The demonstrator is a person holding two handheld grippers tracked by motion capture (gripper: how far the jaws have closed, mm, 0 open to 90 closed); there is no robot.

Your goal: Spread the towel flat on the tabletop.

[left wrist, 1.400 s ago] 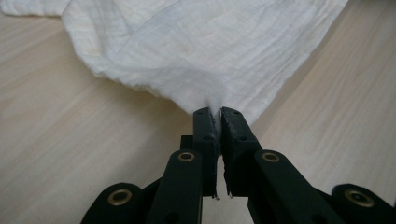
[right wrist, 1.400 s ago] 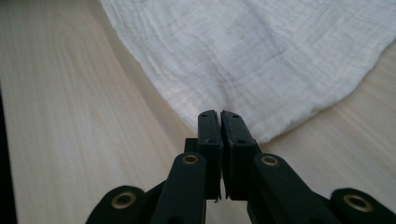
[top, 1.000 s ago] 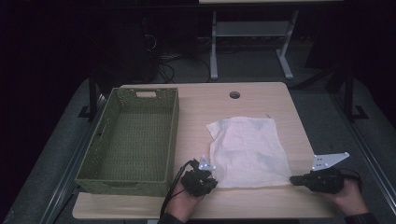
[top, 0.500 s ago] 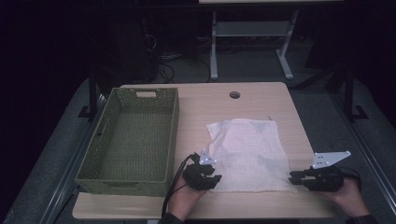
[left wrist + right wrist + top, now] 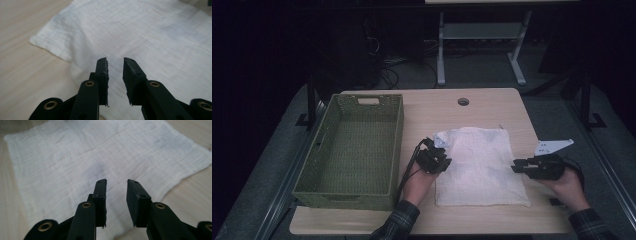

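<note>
A white cloth (image 5: 482, 165) lies spread flat on the wooden table (image 5: 427, 105). My left gripper (image 5: 438, 150) hovers at the cloth's left edge near its far corner. In the left gripper view the cloth (image 5: 150, 35) lies under the left gripper (image 5: 115, 63); its jaws have just been closing, stand a little apart and hold nothing. My right gripper (image 5: 516, 167) sits at the cloth's right edge, pointing left. Its jaws have just been opening, and in the right gripper view the right gripper (image 5: 116, 183) stands open and empty above the cloth (image 5: 82, 157).
A green woven basket (image 5: 392, 145) stands empty along the table's left side. A round cable hole (image 5: 463, 101) sits near the far edge. Beyond the table are a dark floor and a white desk frame (image 5: 441, 60).
Both grippers have let go of the cloth's front edge and opened. The left moved toward the far corner of the cloth, the right back and left. The cloth now lies flatter.
</note>
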